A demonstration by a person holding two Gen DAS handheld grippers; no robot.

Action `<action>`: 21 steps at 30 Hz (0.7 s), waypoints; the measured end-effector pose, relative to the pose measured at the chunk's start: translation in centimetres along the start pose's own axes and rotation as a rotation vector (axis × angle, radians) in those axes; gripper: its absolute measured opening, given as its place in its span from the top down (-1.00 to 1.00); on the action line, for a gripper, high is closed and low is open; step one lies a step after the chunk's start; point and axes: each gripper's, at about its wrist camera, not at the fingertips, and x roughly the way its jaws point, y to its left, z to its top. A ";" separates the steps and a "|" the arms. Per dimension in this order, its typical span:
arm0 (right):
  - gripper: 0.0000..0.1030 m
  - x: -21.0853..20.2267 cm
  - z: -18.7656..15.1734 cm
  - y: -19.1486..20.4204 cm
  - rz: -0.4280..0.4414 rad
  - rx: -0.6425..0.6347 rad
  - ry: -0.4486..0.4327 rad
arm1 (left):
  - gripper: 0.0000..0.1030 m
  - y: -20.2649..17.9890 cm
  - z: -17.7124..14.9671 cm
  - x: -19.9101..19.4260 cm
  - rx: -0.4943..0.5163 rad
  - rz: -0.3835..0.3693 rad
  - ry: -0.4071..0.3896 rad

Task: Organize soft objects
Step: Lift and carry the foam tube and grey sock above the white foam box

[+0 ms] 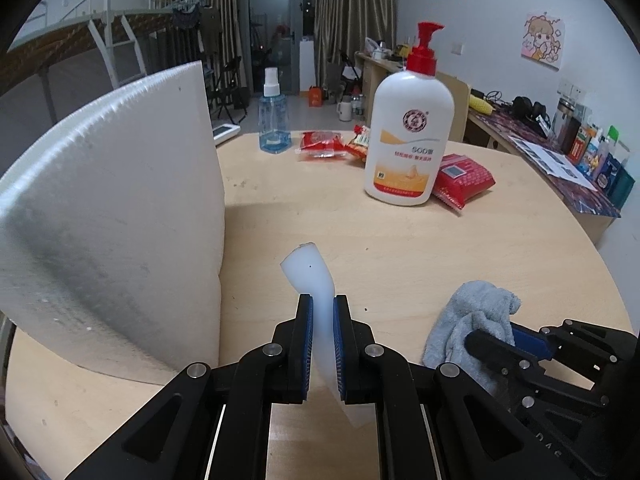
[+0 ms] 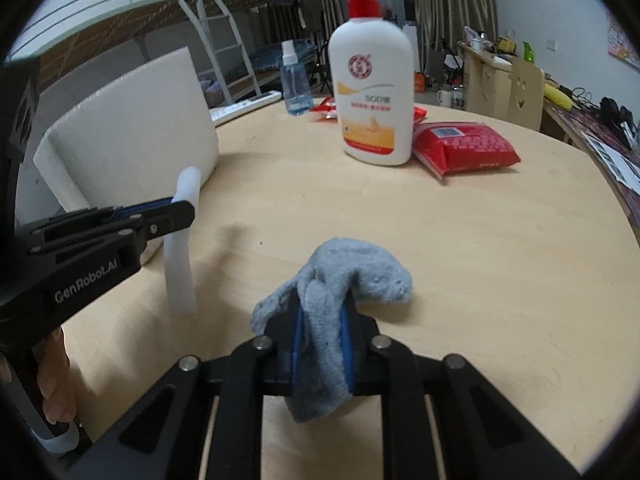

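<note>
My left gripper [image 1: 322,300] is shut on a strip of white foam [image 1: 310,272], which stands upright between its blue pads and bends to the left at the top. From the right wrist view the same foam strip [image 2: 182,264] reaches down to the table beside the left gripper [image 2: 180,206]. My right gripper [image 2: 323,300] is shut on a crumpled grey cloth [image 2: 352,268]; part of the cloth rests on the wooden table [image 2: 480,260]. In the left wrist view the grey cloth [image 1: 472,312] lies at the lower right with the right gripper [image 1: 500,340] on it.
A large white foam block [image 1: 112,220] stands on the left of the table. Further back are a white lotion bottle with a red pump [image 1: 408,128], a blue spray bottle [image 1: 274,120] and red snack packets [image 1: 464,180]. A hand [image 2: 52,380] grips the left gripper's handle.
</note>
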 end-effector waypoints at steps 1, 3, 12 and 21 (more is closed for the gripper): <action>0.61 -0.3 0.1 -0.1 0.002 0.009 -0.010 | 0.80 0.0 0.0 -0.2 0.000 -0.001 -0.004; 0.61 -1.2 0.1 -0.2 0.001 0.020 -0.034 | 0.80 0.0 0.0 -0.8 0.000 -0.001 -0.017; 0.61 -5.7 0.4 0.0 -0.036 0.015 -0.143 | 0.80 -0.9 0.2 -4.9 0.027 0.000 -0.116; 0.61 -9.6 0.0 0.9 -0.055 -0.002 -0.237 | 0.80 -1.3 -0.1 -9.3 0.052 -0.006 -0.210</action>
